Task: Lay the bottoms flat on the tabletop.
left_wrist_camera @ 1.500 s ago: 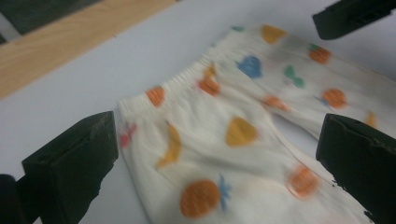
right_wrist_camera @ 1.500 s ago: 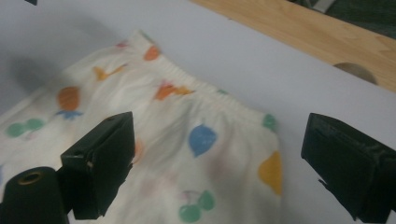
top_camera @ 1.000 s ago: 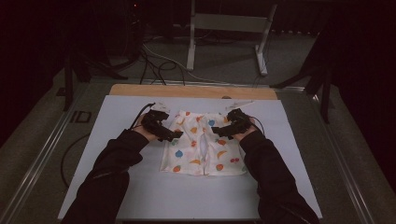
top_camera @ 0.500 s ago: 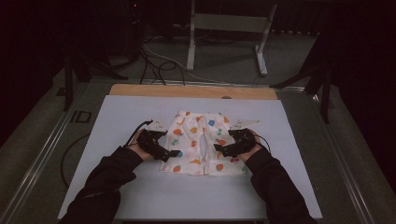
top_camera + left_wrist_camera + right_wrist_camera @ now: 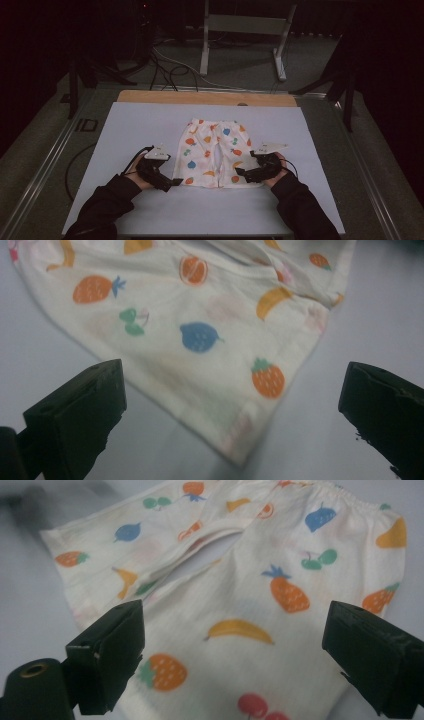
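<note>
A pair of small white shorts (image 5: 215,150) printed with coloured fruit lies flat on the pale table mat (image 5: 125,130), waistband away from me and leg hems toward me. My left gripper (image 5: 174,182) is open at the near left hem corner. In the left gripper view that corner of the shorts (image 5: 200,340) lies between and beyond the spread jaws of the left gripper (image 5: 235,390). My right gripper (image 5: 241,175) is open at the near right hem. In the right gripper view the right gripper (image 5: 240,630) has its jaws wide apart low over the shorts (image 5: 250,590).
A wooden strip (image 5: 205,97) borders the table's far edge. Beyond it on the floor are a metal stand (image 5: 240,30) and loose cables (image 5: 165,65). Metal rails run along both sides of the table. A cable (image 5: 72,170) trails left of my left arm.
Both grippers have drawn back toward me, from the waistband end down to the leg hems. The shorts now lie spread out flat and longer.
</note>
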Tool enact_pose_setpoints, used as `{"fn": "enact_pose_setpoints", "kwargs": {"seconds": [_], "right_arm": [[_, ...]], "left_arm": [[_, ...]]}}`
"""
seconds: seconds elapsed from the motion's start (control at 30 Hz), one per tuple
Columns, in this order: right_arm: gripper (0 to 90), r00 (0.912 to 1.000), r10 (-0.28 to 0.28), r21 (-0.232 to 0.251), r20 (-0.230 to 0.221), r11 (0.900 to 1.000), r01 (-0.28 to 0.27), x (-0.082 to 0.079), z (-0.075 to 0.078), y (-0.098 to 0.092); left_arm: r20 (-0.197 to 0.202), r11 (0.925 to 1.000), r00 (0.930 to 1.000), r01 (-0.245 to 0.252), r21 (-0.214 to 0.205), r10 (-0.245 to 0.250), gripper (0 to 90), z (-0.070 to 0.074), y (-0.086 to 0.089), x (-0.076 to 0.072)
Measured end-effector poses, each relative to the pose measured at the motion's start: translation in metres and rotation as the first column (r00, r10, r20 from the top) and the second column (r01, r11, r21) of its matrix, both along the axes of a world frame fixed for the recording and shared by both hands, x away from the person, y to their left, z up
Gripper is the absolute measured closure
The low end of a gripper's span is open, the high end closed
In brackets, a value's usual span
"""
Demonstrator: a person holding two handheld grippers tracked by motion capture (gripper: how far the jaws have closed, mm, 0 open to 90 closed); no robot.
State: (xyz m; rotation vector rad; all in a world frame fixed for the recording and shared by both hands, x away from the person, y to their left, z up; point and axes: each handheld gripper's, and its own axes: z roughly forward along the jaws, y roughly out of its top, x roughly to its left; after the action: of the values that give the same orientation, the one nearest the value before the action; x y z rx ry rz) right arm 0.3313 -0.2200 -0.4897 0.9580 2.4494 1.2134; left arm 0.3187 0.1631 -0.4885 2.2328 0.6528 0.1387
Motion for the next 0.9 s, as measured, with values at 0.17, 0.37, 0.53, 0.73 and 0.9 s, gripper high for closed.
{"fn": "enact_pose_setpoints", "kwargs": {"seconds": [0.17,0.37,0.53,0.73,0.9], "right_arm": [[10.2,0.9998,0.018,-0.015,-0.001,0.9997,-0.018,-0.014,-0.001,-0.006],[10.2,0.9995,0.032,0.000,-0.004,0.9995,-0.032,-0.029,0.000,-0.015],[10.1,0.9997,0.025,0.010,-0.002,0.9996,-0.025,-0.040,0.001,-0.026],[10.1,0.9998,0.013,0.011,0.012,0.9998,-0.013,-0.058,0.000,-0.036],[10.1,1.0000,0.008,-0.021,0.001,0.9998,-0.008,-0.069,-0.007,-0.048]], "left_arm": [[-0.004,0.9995,0.9997,-0.026,-0.018,0.026,0.1,-0.003,0.020,-0.015],[-0.008,0.9991,0.9992,-0.040,-0.010,0.040,0.1,-0.002,0.041,-0.033],[-0.007,0.9978,0.9983,-0.058,-0.034,0.058,0.2,-0.002,0.054,-0.047],[-0.027,0.9967,0.9968,-0.076,-0.028,0.075,0.2,-0.010,0.064,-0.063],[-0.024,0.9953,0.9959,-0.088,-0.041,0.087,0.2,-0.011,0.075,-0.071]]}}
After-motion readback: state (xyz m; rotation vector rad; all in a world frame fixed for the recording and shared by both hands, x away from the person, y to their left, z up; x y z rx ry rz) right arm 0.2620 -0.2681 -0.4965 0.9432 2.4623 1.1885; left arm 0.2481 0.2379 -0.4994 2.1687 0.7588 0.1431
